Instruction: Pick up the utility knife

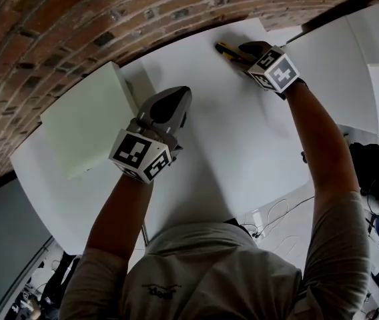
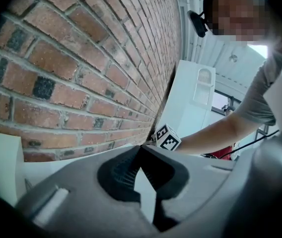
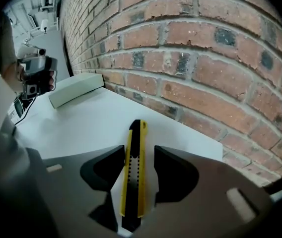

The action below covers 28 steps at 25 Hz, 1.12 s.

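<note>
Knife position: the utility knife (image 3: 132, 182) lies flat on the white table (image 1: 243, 145) near the brick wall (image 3: 205, 58), running lengthwise between my right jaws.
Right gripper: my right gripper (image 3: 137, 157) is spread wide on either side of the knife and not yet closed on it; a gap shows on the right side.
Left gripper: my left gripper (image 2: 140, 151) is pinched closed on nothing, hovering well apart beside a pale green box (image 1: 86, 122).
Shape and material: long, slim and flat, with yellow plastic sides and a black notched track down the middle.
Handling, my guess: light and rigid; the smooth plastic may slip or spin on the slick tabletop.
Where to grip: across the yellow flanks at mid-body, well away from the blade end.
Surroundings: matte table, rough brick with mortar lines.
</note>
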{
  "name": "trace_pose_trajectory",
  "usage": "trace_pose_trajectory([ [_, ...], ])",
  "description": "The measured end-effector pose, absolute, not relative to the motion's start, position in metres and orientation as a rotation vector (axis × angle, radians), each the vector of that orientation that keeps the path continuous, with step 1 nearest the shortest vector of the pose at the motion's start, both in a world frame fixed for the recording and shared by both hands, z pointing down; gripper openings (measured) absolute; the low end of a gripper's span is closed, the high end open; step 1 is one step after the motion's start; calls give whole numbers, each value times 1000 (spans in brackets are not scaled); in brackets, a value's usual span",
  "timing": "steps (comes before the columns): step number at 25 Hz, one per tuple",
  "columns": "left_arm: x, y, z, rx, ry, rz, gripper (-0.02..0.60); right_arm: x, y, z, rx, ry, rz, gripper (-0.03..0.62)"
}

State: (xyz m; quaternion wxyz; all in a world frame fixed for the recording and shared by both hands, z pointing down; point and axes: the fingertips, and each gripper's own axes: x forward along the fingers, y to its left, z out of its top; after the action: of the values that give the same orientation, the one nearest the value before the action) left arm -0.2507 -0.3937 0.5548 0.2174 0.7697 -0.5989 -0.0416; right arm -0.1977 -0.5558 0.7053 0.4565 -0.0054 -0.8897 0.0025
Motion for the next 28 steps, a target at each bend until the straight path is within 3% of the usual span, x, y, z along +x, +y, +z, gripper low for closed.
trace_pose_trajectory([
  [3,-249,-405,556,2144,-1647,-114,0,-199,-548,706,-99,-2153,-2,138],
  [5,-247,-411,557,2152,-1642,-113,0,-200,-545,707,-131,-2117,-29,127],
  [16,-235,-437,517,2223,-1640,-106,0,-176,-553,657,17,-2254,66,126],
  [28,-209,-465,402,2359,-1699,-118,0,-138,-563,513,180,-2513,157,126],
])
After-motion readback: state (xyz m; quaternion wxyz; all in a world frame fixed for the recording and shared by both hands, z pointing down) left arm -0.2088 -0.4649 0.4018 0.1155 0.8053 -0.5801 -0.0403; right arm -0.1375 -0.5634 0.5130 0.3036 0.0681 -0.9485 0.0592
